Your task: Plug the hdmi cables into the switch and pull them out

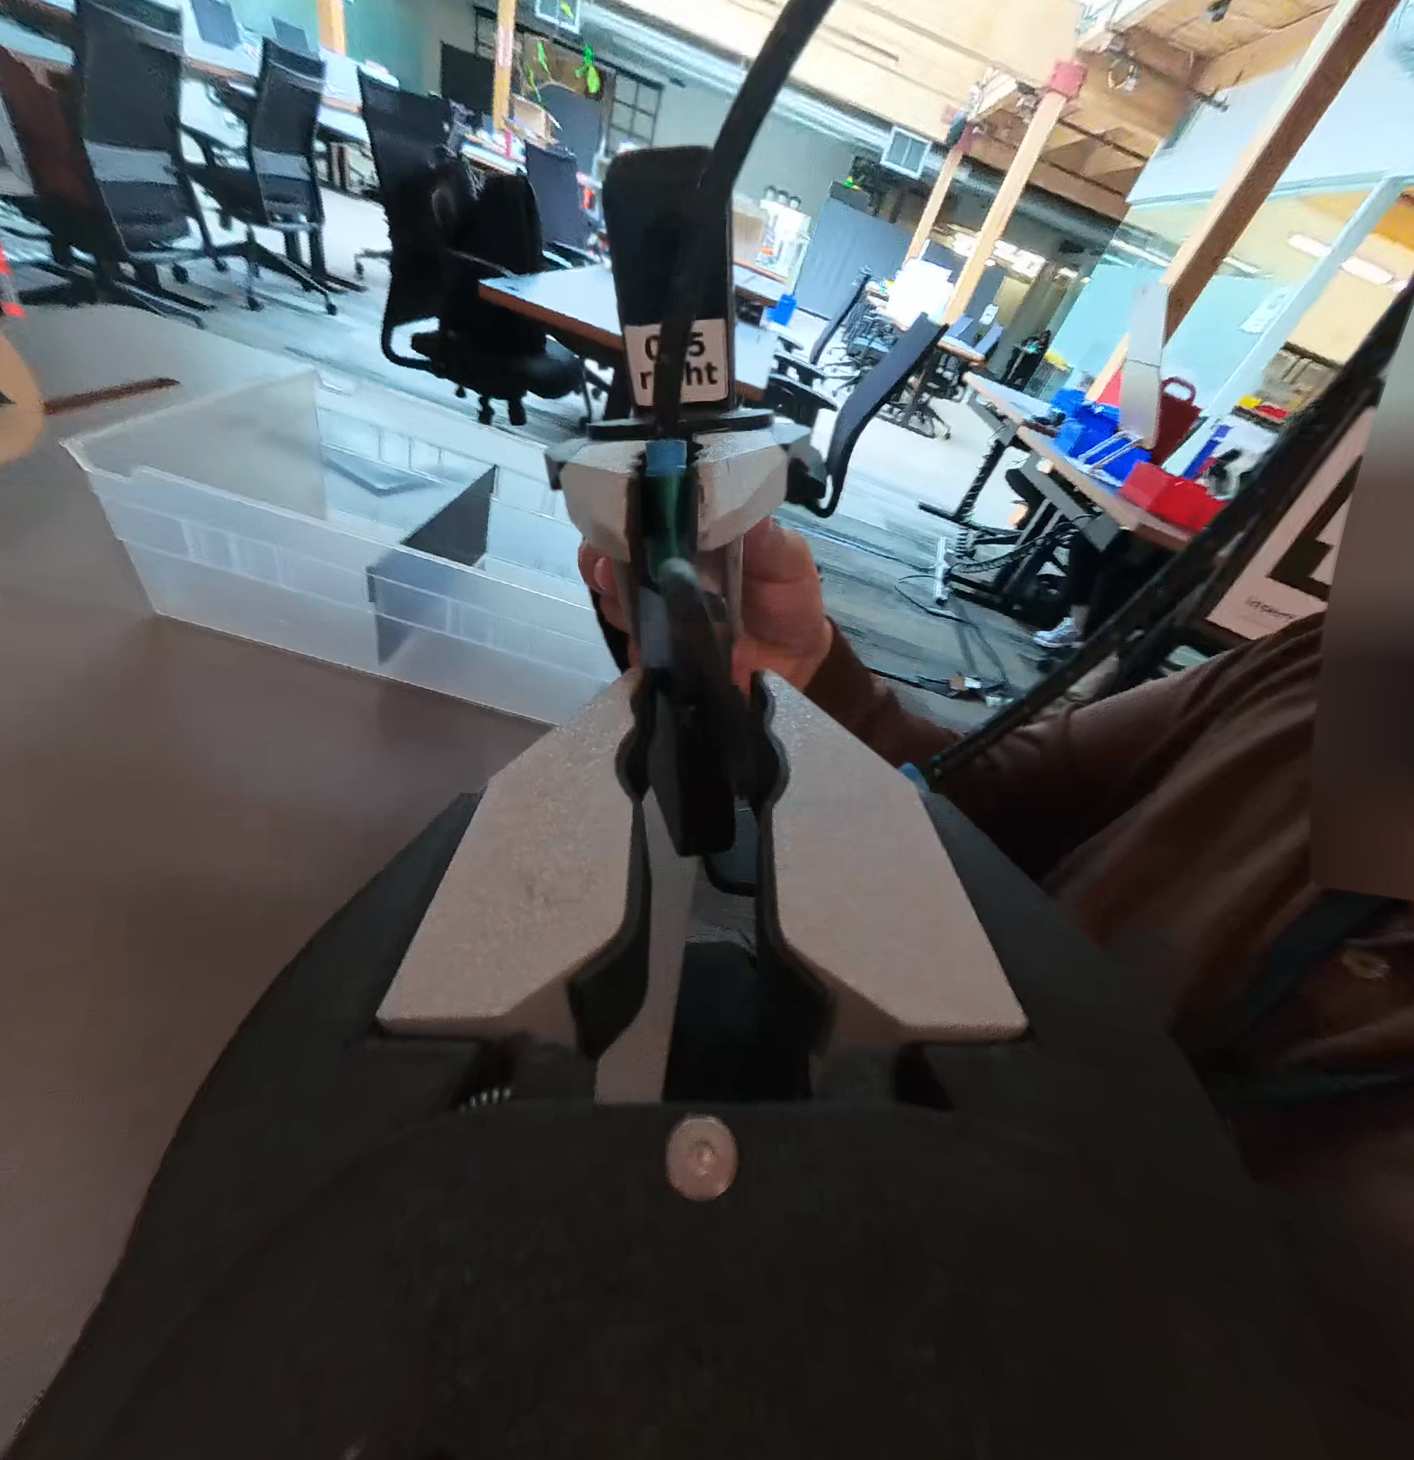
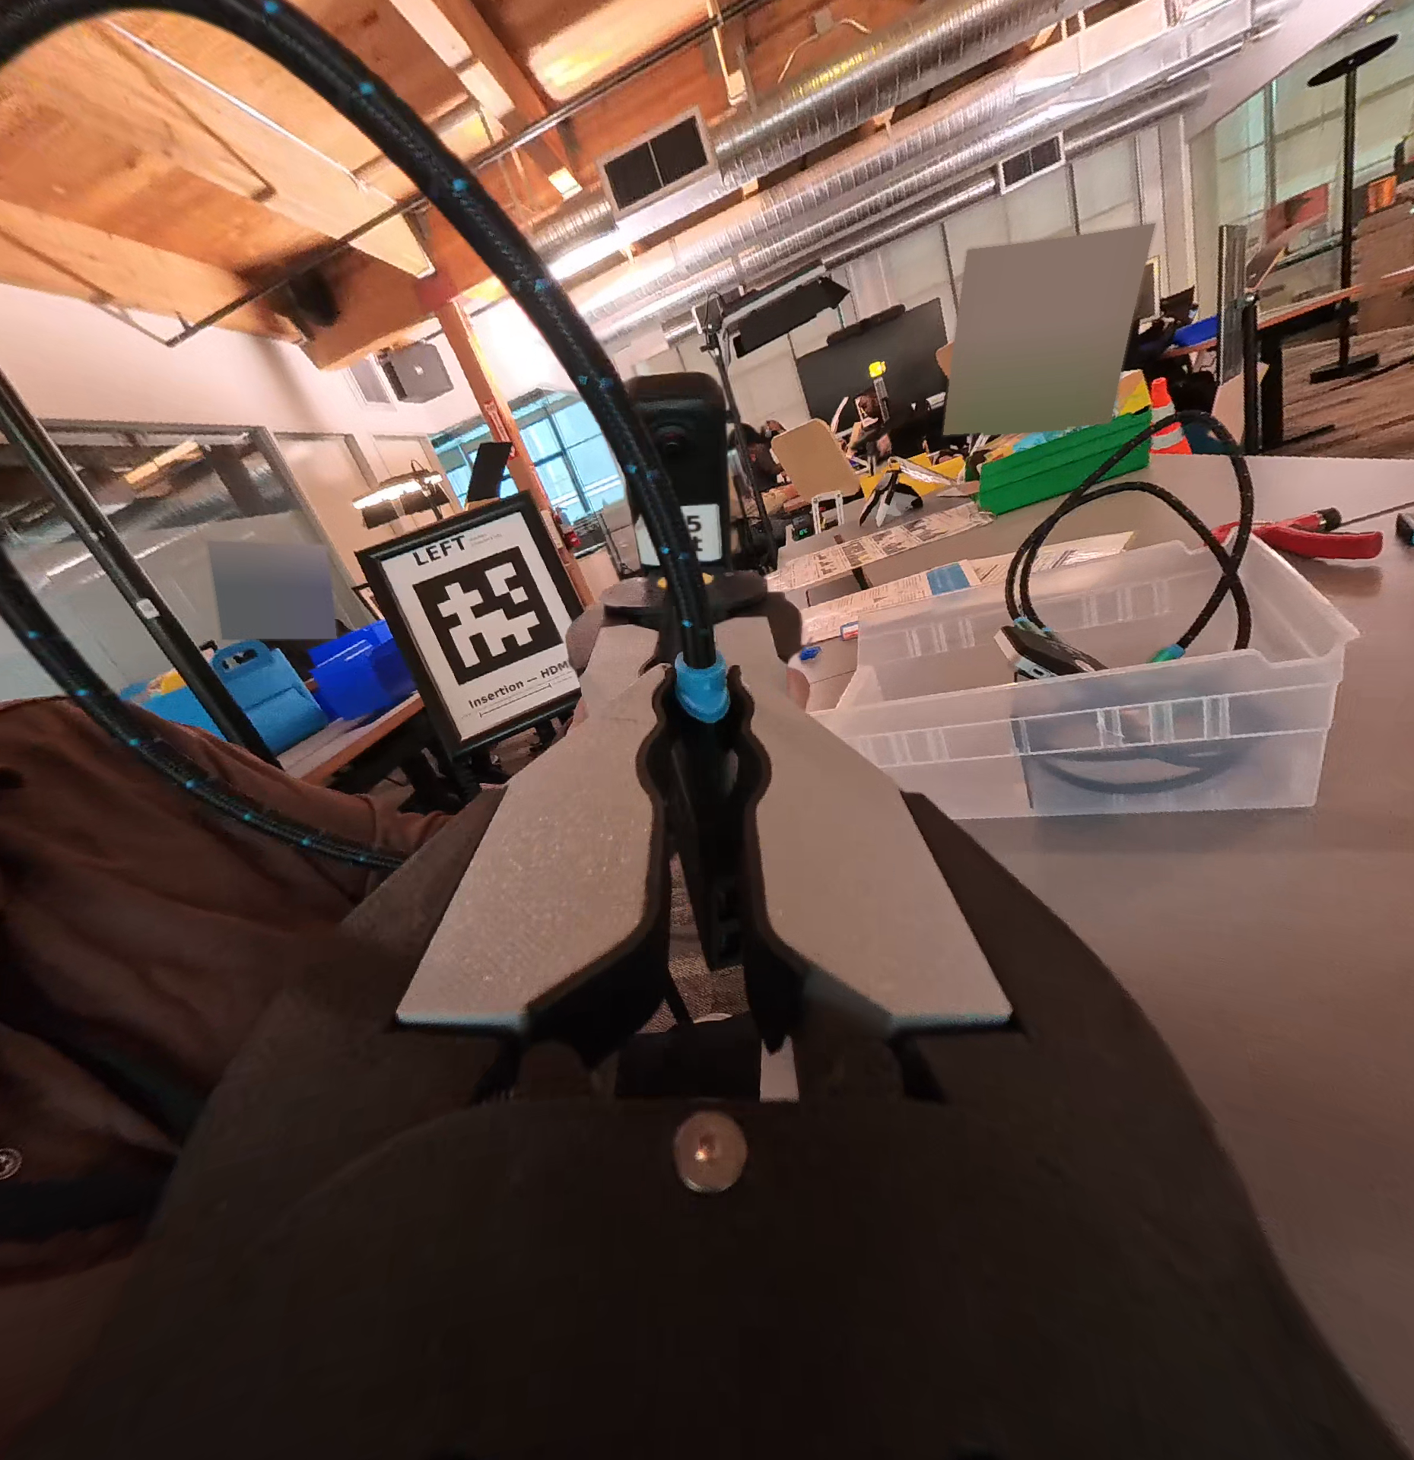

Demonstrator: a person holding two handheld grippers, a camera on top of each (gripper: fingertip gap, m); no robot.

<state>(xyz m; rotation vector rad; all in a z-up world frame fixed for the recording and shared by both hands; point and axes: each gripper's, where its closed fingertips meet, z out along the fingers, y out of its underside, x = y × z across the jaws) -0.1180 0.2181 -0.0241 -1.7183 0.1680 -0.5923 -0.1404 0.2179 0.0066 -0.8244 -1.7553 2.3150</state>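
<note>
In the left wrist view my left gripper [image 1: 691, 695] is shut on a flat black box, the switch [image 1: 691, 790], held edge-on. My right gripper [image 1: 672, 506] faces it tip to tip, held by a hand [image 1: 774, 600]. In the right wrist view my right gripper [image 2: 699, 687] is shut on a black HDMI plug with a blue collar [image 2: 699, 699]. Its braided black cable [image 2: 529, 276] arcs up and left; it also shows in the left wrist view [image 1: 755, 87]. The left gripper [image 2: 688, 624] sits just beyond. The fingers hide where plug and switch meet.
A clear plastic bin [image 1: 237, 506] stands on the brown table [image 1: 174, 790]. In the right wrist view the bin [image 2: 1162, 758] holds a spare cable [image 2: 1233, 600]. A framed marker sign [image 2: 482, 616], red pliers [image 2: 1320, 541] and a green box [image 2: 1059, 466] lie farther off. Less than 4 cm separates the two grippers' tips.
</note>
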